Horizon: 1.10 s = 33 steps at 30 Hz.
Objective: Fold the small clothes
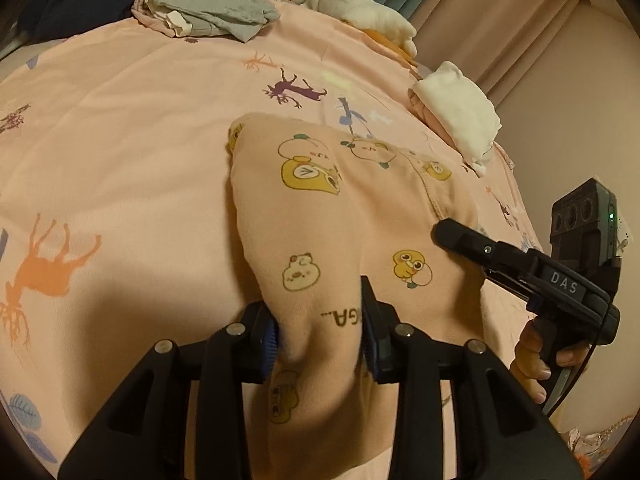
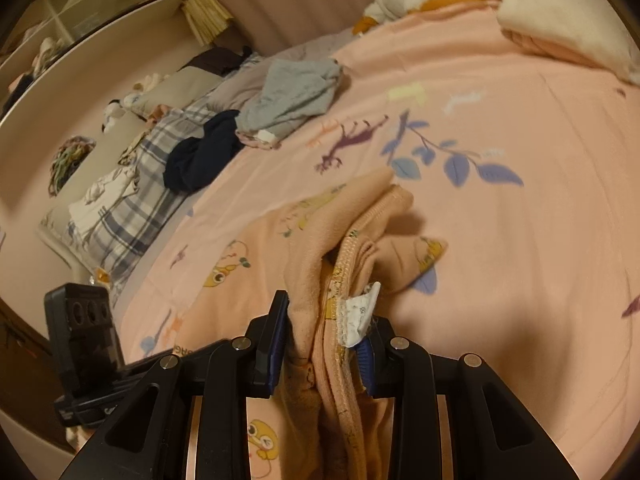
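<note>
Peach printed garment (image 1: 352, 216) is clamped by left tongs (image 1: 320, 336). Its bunched seam edge is clamped by right tongs (image 2: 324, 344). It is draped on the bed (image 1: 140, 128).

The left gripper (image 1: 320, 328) points down at a slant, its two black fingers set a little apart with a bunched fold of the peach garment (image 1: 340, 208) pinched between the blue pads (image 1: 271, 340). The right gripper (image 2: 326, 344) tilts down likewise, jaws clamped on a thick gathered edge of the same cloth. In the left wrist view, a hand (image 1: 536, 360) wraps the right gripper's handle; its fingers seem curled round the trigger.
</note>
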Available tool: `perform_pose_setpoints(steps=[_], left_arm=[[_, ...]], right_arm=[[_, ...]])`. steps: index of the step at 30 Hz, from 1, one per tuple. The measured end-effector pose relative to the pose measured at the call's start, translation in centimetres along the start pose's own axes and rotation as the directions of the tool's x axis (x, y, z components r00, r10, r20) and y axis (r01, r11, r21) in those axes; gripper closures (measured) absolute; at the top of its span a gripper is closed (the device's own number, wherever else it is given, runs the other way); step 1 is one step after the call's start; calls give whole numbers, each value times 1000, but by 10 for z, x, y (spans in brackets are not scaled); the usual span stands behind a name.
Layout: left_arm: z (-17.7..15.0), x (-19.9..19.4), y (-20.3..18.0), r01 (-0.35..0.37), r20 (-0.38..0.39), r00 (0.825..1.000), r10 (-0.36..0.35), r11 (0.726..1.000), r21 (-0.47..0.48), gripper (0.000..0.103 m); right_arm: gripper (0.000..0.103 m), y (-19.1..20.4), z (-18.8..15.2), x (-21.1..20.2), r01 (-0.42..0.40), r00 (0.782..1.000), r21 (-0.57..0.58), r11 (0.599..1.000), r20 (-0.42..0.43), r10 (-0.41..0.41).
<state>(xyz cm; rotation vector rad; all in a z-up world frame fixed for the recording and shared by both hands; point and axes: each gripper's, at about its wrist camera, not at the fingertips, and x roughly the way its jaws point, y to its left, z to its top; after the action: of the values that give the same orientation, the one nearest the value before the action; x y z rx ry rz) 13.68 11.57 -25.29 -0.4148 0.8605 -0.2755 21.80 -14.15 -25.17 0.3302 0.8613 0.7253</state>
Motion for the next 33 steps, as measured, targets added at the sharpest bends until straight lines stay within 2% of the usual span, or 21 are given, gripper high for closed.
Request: perform_pose_setpoints(steps=[4, 7, 9, 10, 12, 14, 16, 19, 21, 23, 25, 29, 33], left_arm=[[2, -21, -1, -31, 36, 999, 31, 999, -15, 66], [2, -46, -1, -35, 123, 992, 36, 999, -8, 69], [4, -59, -7, -59, 184, 981, 55, 998, 17, 69], [5, -63, -9, -49, 198, 979, 44, 999, 21, 69], [6, -67, -12, 22, 203, 979, -24, 1000, 13, 70], [6, -61, -20, 99, 167, 981, -104, 994, 33, 70], [4, -50, -28, 122, 105, 986, -128, 991, 61, 70], [-3, -25, -23, 61, 2, 998, -61, 997, 38, 70], [-9, -12, -14, 88, -66, 994, -88, 996, -5, 70], [-15, 1, -8, 113, -162, 980, -116, 993, -32, 71], [-16, 1, -7, 92, -159, 983, -92, 996, -11, 78], [-14, 2, -6, 83, -170, 982, -84, 996, -11, 78], [-11, -3, -11, 77, -163, 984, -74, 997, 11, 77]], right_arm=[[70, -3, -1, -8, 18, 1000, 27, 999, 0, -18], [70, 0, 4, -23, 28, 999, 27, 999, 28, -29], [70, 6, 10, -41, 56, 995, -7, 998, 87, -55], [70, 7, 12, -47, 50, 993, -11, 999, 109, -48], [70, 12, 21, -59, 4, 990, -14, 1000, 138, -2], [70, 16, 29, -58, 1, 990, -29, 1000, 138, 3], [70, 20, 34, -48, 28, 992, -47, 998, 125, -22], [70, 17, 38, -17, 39, 998, -33, 999, 45, -37], [70, 9, 36, 7, 69, 998, -15, 997, -8, -69], [70, 5, 31, 16, 117, 993, -27, 993, -27, -118], [71, -3, 27, 27, 179, 982, -30, 983, -52, -180], [73, -15, 24, 30, 152, 987, 6, 988, -55, -151], [74, -10, 26, 25, 163, 985, -6, 987, -58, -163]])
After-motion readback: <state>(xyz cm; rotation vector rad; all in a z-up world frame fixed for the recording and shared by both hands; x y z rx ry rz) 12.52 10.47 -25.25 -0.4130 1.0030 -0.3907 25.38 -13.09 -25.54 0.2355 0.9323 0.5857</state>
